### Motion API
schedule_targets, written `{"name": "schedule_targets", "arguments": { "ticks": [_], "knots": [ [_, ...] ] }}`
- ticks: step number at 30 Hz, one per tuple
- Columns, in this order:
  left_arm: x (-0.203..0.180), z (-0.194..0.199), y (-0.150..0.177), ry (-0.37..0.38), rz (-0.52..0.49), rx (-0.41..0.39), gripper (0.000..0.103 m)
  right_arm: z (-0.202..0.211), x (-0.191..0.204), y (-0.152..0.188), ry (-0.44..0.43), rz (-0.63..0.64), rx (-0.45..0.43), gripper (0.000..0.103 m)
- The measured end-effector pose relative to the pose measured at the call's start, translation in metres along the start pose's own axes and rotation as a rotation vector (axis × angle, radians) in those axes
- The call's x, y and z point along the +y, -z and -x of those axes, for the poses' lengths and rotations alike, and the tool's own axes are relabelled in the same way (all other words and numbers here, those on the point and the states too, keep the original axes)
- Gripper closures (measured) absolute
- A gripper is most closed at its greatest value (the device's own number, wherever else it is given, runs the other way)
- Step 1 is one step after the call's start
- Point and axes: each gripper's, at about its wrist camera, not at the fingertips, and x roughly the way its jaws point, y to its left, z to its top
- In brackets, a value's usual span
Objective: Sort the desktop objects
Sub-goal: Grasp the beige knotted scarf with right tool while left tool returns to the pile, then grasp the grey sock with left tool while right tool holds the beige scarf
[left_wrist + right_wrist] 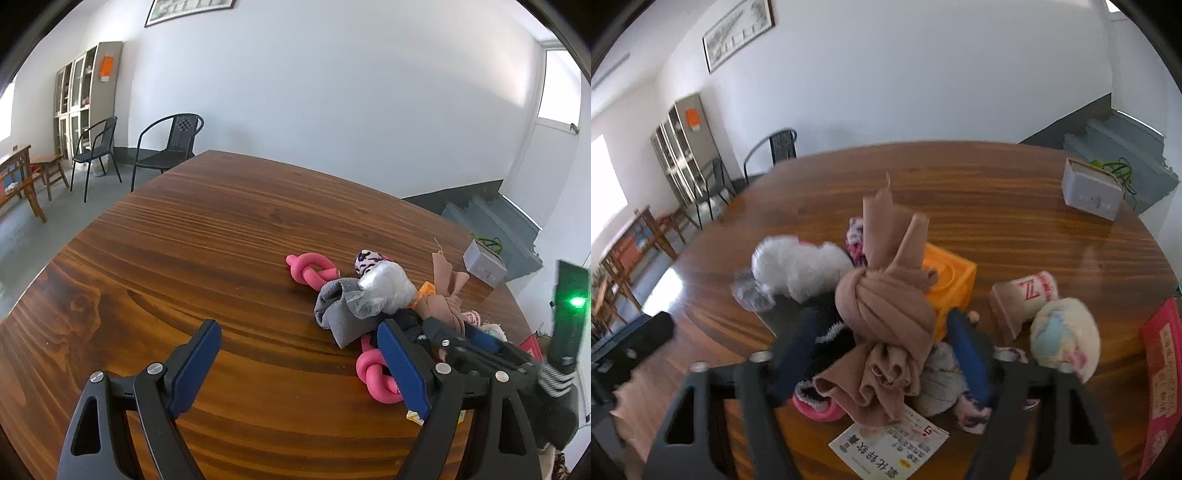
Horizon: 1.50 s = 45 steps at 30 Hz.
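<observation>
A heap of small things lies on the round wooden table (pixel 221 240). It holds a tan knotted cloth (pixel 886 306), a white plastic bag (pixel 801 266), an orange box (pixel 951 280), a grey sock (pixel 340 314) and two pink knotted foam tubes (pixel 312 271) (pixel 373 376). My right gripper (pixel 882 317) is open, its blue fingers on either side of the tan cloth; the view is blurred. My left gripper (pixel 301 354) is open over bare wood left of the heap, its right finger beside the nearer pink tube.
A white box (pixel 1091 188) stands at the far right edge. A rolled sock with a red mark (pixel 1023 295), a pastel sock ball (pixel 1063 336), a red packet (pixel 1163 369) and a printed leaflet (pixel 886 443) lie near the heap. Chairs (pixel 170 144) stand beyond the table.
</observation>
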Motion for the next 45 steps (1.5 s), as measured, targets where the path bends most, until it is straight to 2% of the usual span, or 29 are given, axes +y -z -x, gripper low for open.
{"name": "schedule_targets", "arguments": {
  "ticks": [5,18,24,28,37,43,44,45],
  "knots": [
    [-0.005,0.001,0.002,0.004,-0.022,0.009,0.015,0.008,-0.003,0.006,-0.009,0.001,-0.014,0.060],
    [-0.008,-0.005,0.005,0.007,-0.037,0.014,0.015,0.076,-0.030,0.024,0.001,-0.076,-0.135,0.061],
    [-0.014,-0.017,0.004,0.028,-0.090,0.005,0.015,0.105,-0.046,0.035,0.003,-0.122,-0.202,0.061],
    [-0.016,-0.033,-0.003,0.041,-0.122,0.014,0.015,0.113,-0.054,0.041,0.019,-0.134,-0.217,0.061],
    [-0.021,-0.070,-0.019,0.070,-0.194,0.035,0.015,0.120,-0.062,0.043,-0.010,-0.160,-0.227,0.061],
    [-0.041,-0.094,-0.017,0.094,-0.270,0.071,0.015,0.116,-0.065,0.045,-0.009,-0.171,-0.215,0.061],
    [-0.042,-0.097,-0.017,0.100,-0.273,0.077,0.019,0.115,-0.066,0.045,-0.010,-0.174,-0.213,0.061],
    [-0.044,-0.099,-0.017,0.106,-0.276,0.084,0.035,0.115,-0.066,0.045,-0.011,-0.176,-0.214,0.061]
  ]
}}
